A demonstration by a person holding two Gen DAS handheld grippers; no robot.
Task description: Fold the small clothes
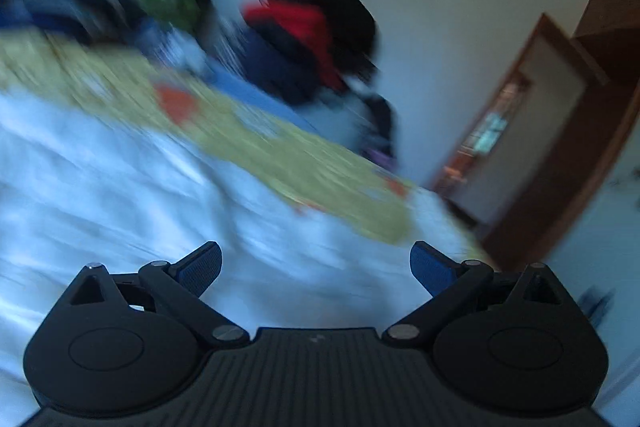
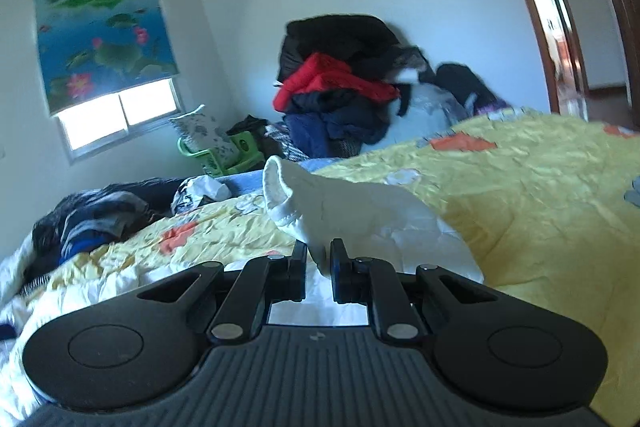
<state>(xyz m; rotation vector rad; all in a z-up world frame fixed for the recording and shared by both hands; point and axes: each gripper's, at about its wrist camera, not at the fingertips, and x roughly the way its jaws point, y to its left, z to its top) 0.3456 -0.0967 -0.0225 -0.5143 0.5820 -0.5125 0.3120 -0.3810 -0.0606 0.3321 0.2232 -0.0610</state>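
Note:
In the right wrist view my right gripper (image 2: 319,259) is shut on a white sock (image 2: 320,203). The sock's cuff opening stands up and to the left above the yellow quilt (image 2: 540,195). A white cloth (image 2: 420,235) lies under and to the right of the sock. In the left wrist view, which is heavily blurred, my left gripper (image 1: 316,263) is open with nothing between its fingers. It hovers over white bedding (image 1: 120,195), and the yellow quilt (image 1: 304,163) runs across beyond it.
A tall heap of black, red and navy clothes (image 2: 340,95) stands at the far side of the bed. More dark clothes (image 2: 92,219) lie at the left. A green basket (image 2: 236,151) sits below the window (image 2: 120,115). A wooden doorway (image 2: 560,27) is on the right.

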